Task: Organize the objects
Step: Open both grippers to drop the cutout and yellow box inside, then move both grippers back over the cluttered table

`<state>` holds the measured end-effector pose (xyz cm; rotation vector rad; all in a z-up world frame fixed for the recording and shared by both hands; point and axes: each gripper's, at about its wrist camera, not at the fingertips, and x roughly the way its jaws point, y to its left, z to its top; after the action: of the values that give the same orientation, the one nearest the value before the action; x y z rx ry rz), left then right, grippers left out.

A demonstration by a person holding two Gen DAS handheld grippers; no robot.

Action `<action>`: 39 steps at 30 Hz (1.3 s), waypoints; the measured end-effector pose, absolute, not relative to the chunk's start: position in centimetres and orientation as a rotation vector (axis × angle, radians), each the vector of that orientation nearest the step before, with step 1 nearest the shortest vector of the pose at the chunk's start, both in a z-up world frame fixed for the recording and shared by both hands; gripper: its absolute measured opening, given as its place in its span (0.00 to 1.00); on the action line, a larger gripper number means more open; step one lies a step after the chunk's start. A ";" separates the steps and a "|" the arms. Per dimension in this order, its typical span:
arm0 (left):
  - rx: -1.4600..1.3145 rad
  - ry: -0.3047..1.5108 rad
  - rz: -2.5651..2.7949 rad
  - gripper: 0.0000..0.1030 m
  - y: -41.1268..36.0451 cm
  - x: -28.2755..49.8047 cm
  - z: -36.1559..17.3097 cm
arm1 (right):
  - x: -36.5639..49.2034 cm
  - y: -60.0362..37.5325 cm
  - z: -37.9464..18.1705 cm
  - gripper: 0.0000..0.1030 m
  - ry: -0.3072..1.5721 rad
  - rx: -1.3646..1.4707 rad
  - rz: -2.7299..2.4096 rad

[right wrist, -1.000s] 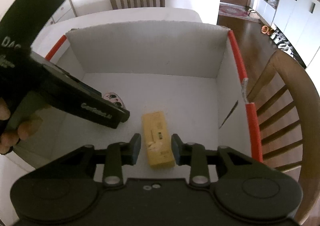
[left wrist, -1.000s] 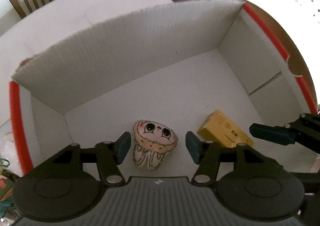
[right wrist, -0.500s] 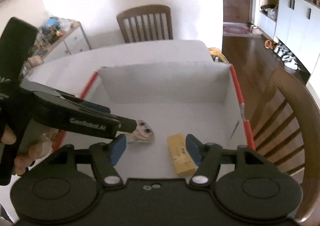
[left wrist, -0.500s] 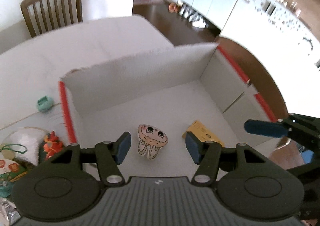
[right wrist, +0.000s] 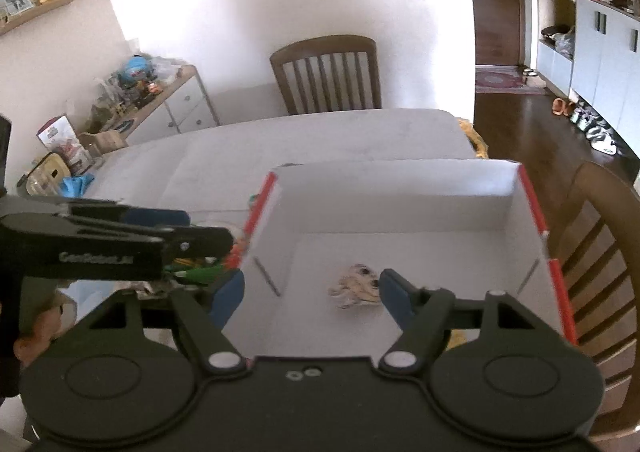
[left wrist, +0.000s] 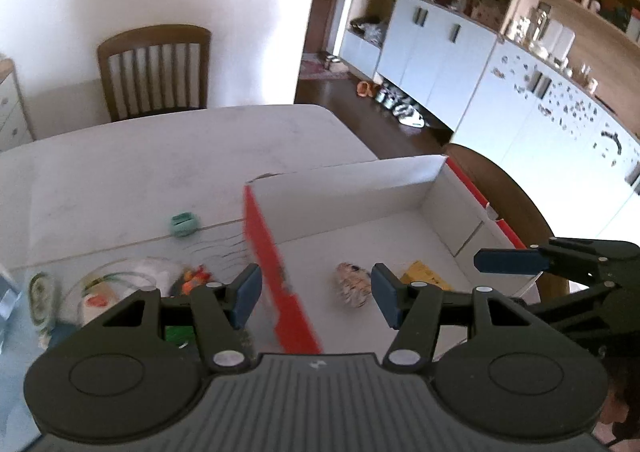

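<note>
A small cartoon-faced toy (left wrist: 352, 290) and a yellow packet (left wrist: 426, 276) are seen lying side by side on the floor of a white cardboard box (left wrist: 348, 187) with red-edged walls, set on a pale table (left wrist: 160, 155). The left gripper (left wrist: 316, 300) is held above the box's red edge, jaws parted and empty. The right gripper (right wrist: 310, 294) has just been opening its jaws; nothing is gripped between them.

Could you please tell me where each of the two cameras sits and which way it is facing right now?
Left wrist: on the left gripper, looking down at the white cardboard box's red-edged left wall; the right gripper's finger shows.
Right wrist: on the right gripper, looking down into the box; the left gripper and holding fingers show.
Shared: box, cartoon-faced plush toy, brown wooden slatted chair.
</note>
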<state>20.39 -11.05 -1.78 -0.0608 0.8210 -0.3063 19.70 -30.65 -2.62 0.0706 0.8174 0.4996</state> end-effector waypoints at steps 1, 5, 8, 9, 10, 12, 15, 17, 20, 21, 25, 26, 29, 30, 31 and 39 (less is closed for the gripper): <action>-0.062 0.818 -0.297 0.58 -10.7 20.5 -1.9 | 19.6 -30.1 -2.5 0.72 0.816 0.072 0.507; -0.085 0.809 -0.260 0.58 -7.4 19.0 -1.7 | 19.1 -27.9 -2.1 0.72 0.810 0.072 0.527; -0.108 0.811 -0.239 0.58 -5.4 18.6 -1.7 | 18.7 -26.0 -1.9 0.72 0.804 0.064 0.539; -0.114 0.809 -0.232 0.58 -4.6 18.4 -1.8 | 18.5 -25.5 -1.8 0.72 0.802 0.064 0.544; -0.116 0.806 -0.226 0.58 -4.0 18.1 -1.8 | 18.5 -24.9 -1.7 0.72 0.802 0.062 0.546; -0.111 0.806 -0.210 0.58 -2.7 17.6 -2.0 | 18.3 -24.0 -1.7 0.72 0.802 0.056 0.550; -0.120 0.814 -0.202 0.58 -0.8 16.9 -2.7 | 18.1 -22.5 -1.8 0.72 0.811 0.047 0.555; -0.124 0.820 -0.204 0.58 0.3 16.7 -3.3 | 18.0 -21.3 -2.0 0.73 0.817 0.039 0.558; -0.140 0.825 -0.207 0.66 2.1 16.3 -3.8 | 17.9 -19.8 -2.4 0.76 0.831 0.031 0.561; -0.143 0.826 -0.208 0.67 2.6 16.2 -4.0 | 17.9 -19.2 -2.5 0.77 0.837 0.027 0.563; -0.135 0.824 -0.203 0.75 4.4 15.8 -4.8 | 17.8 -17.2 -3.2 0.81 0.852 0.019 0.550; -0.132 0.822 -0.201 0.77 4.9 15.7 -5.0 | 17.9 -16.8 -3.4 0.82 0.856 0.018 0.545; -0.108 0.805 -0.184 0.80 6.1 15.6 -5.6 | 17.9 -15.4 -4.1 0.88 0.866 0.013 0.526; -0.097 0.803 -0.186 0.80 6.4 15.6 -5.9 | 18.0 -14.8 -4.4 0.88 0.871 0.009 0.523; -0.092 0.804 -0.189 0.80 6.7 15.7 -6.2 | 18.0 -14.4 -4.6 0.90 0.876 0.006 0.522; -0.027 0.834 -0.245 0.80 8.4 16.5 -9.3 | 18.8 -11.5 -7.2 0.91 0.938 -0.028 0.490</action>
<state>16.52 8.40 -9.32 -0.0271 0.8337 -0.2451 18.77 -11.49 -7.17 -0.0277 0.9377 0.4900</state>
